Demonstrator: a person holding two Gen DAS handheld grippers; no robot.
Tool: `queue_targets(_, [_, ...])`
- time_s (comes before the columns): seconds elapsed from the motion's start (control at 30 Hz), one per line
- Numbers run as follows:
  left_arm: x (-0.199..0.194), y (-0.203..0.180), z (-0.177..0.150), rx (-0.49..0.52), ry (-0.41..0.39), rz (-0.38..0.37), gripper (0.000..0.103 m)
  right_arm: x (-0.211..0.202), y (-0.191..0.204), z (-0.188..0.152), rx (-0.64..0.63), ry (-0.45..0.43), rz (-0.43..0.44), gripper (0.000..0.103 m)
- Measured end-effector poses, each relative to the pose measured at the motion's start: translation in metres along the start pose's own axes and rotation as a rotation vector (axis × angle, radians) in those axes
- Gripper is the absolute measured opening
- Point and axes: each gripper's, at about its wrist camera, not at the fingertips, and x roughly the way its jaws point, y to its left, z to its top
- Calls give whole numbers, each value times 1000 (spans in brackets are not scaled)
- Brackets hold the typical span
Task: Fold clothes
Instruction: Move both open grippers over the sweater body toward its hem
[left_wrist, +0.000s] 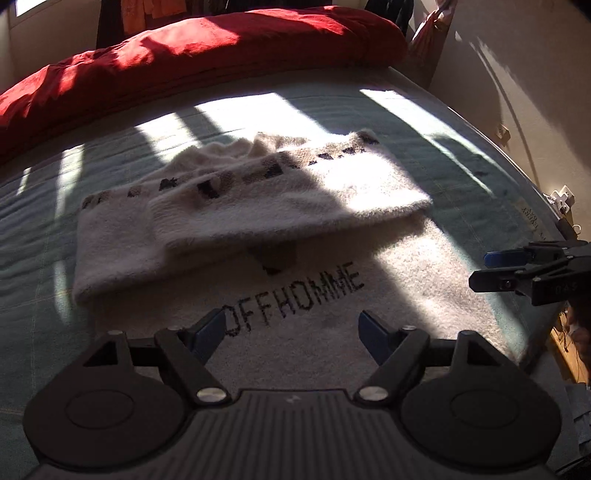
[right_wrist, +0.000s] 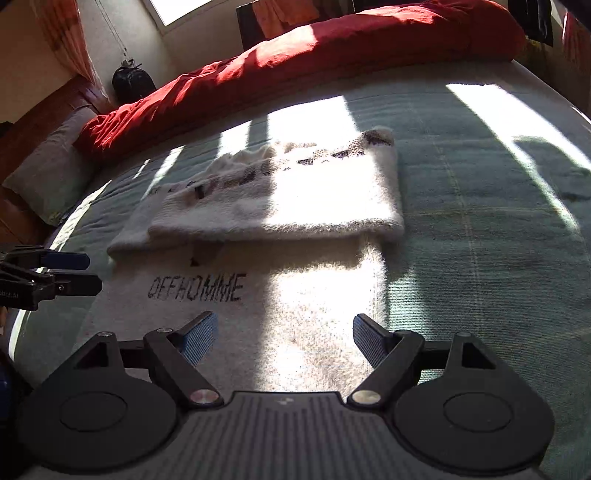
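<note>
- Cream sweater (left_wrist: 295, 221) flat on green bedspread (left_wrist: 37, 229), sleeves folded across upper part, "OFFHOMME" lettering bare below the fold
- Left gripper (left_wrist: 293, 332) just above sweater's near hem, jaws spread wide, holding nothing
- Right gripper (right_wrist: 284, 334) above sweater's near right corner, jaws likewise wide apart, empty
- Red duvet (left_wrist: 207, 48) bunched beyond sweater, along far edge of bedspread
- Sun stripes across sweater
</note>
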Motion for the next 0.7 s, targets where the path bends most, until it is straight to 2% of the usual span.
queue_targets(0.07, [17, 0, -24, -8, 16, 20, 79, 12, 0, -8, 5, 28, 4, 84])
queue_targets(0.17, [35, -1, -56, -60, 34, -1, 79, 30, 1, -19, 12, 69, 10, 84])
queue_targets(0.33, [30, -10, -87, -47, -2, 29, 81, 55, 1, -40, 25, 133, 20, 85])
queue_targets(0.47, [15, -16, -107, -59, 13, 33, 84, 31, -2, -70, 40, 136, 28, 88])
queue_targets(0.57, [6, -25, -125, -61, 23, 48, 89, 13, -5, -92, 59, 142, 36, 95])
queue_targets(0.7, [2, -29, -138, -87, 31, 56, 92, -3, -10, -111, 100, 130, 70, 96])
